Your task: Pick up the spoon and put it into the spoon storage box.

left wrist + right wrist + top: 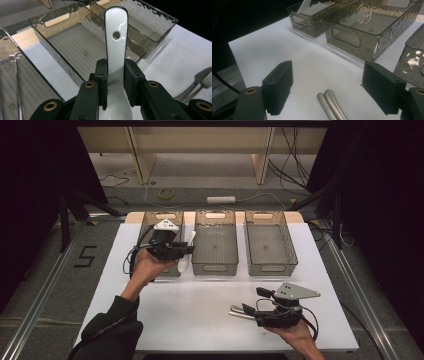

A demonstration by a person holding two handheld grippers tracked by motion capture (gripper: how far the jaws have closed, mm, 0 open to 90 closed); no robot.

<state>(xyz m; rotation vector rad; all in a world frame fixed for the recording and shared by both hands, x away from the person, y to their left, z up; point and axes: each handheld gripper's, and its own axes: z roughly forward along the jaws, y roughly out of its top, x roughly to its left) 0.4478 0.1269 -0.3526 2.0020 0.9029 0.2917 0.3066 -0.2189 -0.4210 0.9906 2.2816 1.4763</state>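
The left gripper [115, 82] has its jaws pinched on a white spoon [116, 37], gripping the glossy handle low down near the bowl, so that the long handle with its small hole stands up the middle of the left gripper view. In the high view this gripper [172, 247] sits at centre left, over the gap between the left bin [149, 222] and the middle bin [215, 242]. The hold looks narrow and the spoon is slick and glazed, so it could twist or slide out if the hand tilts or the squeeze eases; a release here might land it on a bin wall or between bins instead of inside one. Thin metal rods lie in the left bin [15, 82] at the lower left of that view, and a dropped spoon could strike them. The right gripper [329, 87] is spread wide, holding nothing, low over the white table [287, 47]. Two metal handles [332, 102], touching side by side, lie at the bottom centre of its view between the jaws; closing on both may pinch them unevenly and let one slip or skid away. The right bin [267, 242], upper right of centre in the high view, appears empty.
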